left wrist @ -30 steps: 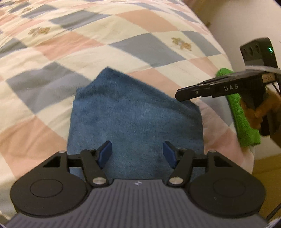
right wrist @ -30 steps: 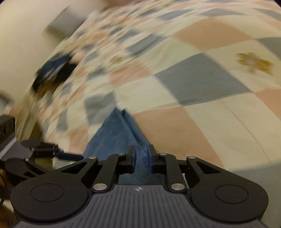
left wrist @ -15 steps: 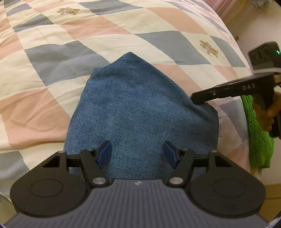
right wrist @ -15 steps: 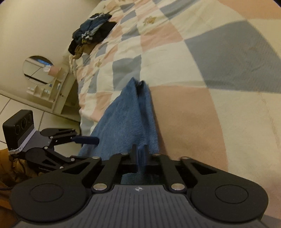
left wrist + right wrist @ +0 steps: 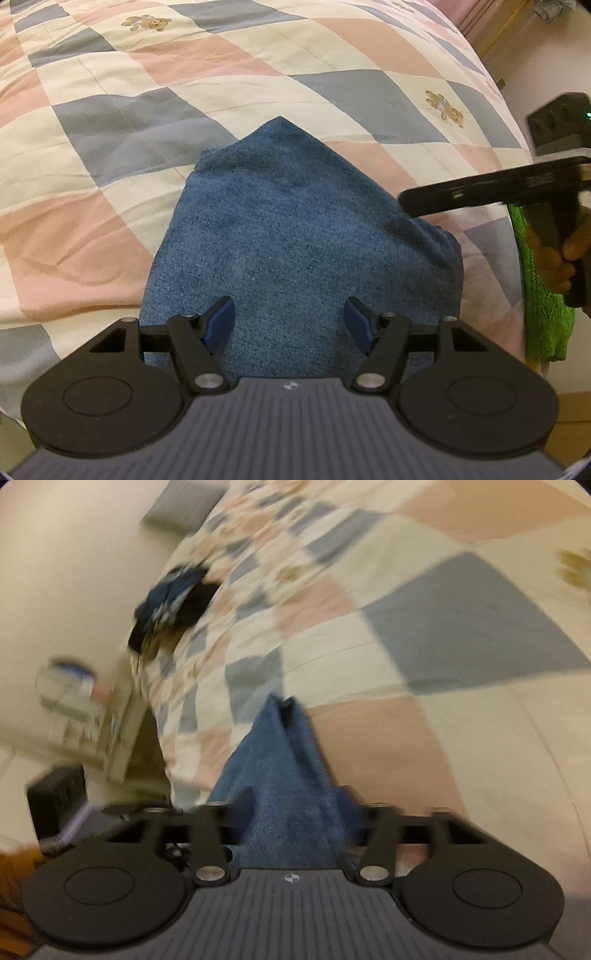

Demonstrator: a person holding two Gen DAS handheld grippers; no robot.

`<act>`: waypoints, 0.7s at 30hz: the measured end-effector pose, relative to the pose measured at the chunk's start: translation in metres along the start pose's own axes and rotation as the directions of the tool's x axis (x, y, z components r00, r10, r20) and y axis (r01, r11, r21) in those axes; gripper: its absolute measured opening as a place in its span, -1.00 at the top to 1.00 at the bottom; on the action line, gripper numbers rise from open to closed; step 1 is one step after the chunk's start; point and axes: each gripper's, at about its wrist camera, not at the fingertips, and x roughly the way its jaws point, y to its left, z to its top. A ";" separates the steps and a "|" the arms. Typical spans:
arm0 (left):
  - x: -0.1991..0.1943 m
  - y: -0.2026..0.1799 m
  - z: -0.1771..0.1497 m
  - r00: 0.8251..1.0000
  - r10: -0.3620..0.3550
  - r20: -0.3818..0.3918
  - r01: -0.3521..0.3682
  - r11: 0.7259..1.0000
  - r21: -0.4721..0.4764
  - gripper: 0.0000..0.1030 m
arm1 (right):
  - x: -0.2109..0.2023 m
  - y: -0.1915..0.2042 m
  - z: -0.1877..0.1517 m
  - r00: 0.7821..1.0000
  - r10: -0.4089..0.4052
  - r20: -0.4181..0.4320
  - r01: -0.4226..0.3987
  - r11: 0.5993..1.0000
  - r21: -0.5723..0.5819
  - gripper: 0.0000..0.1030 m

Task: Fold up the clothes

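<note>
A folded blue towel lies on the checkered bed quilt, its corner pointing to twelve o'clock. The left claw hovers spread above it, gripping nothing. The right claw is opening, cloth between its jaws.

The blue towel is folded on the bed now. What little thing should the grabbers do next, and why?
Probably pull the right gripper back off the blue towel. Its jaws are opening with the towel's corner between them, and the towel lies folded on the checked quilt. The left gripper hangs open above it, gripping nothing. The green cloth at the bed's edge could come after.
</note>
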 end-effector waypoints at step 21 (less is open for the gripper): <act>-0.004 0.003 -0.002 1.000 0.017 0.021 -0.017 1.000 -0.018 -0.33 | 0.004 -0.021 -0.008 0.997 0.065 -0.039 -0.066 0.998 -0.014 1.00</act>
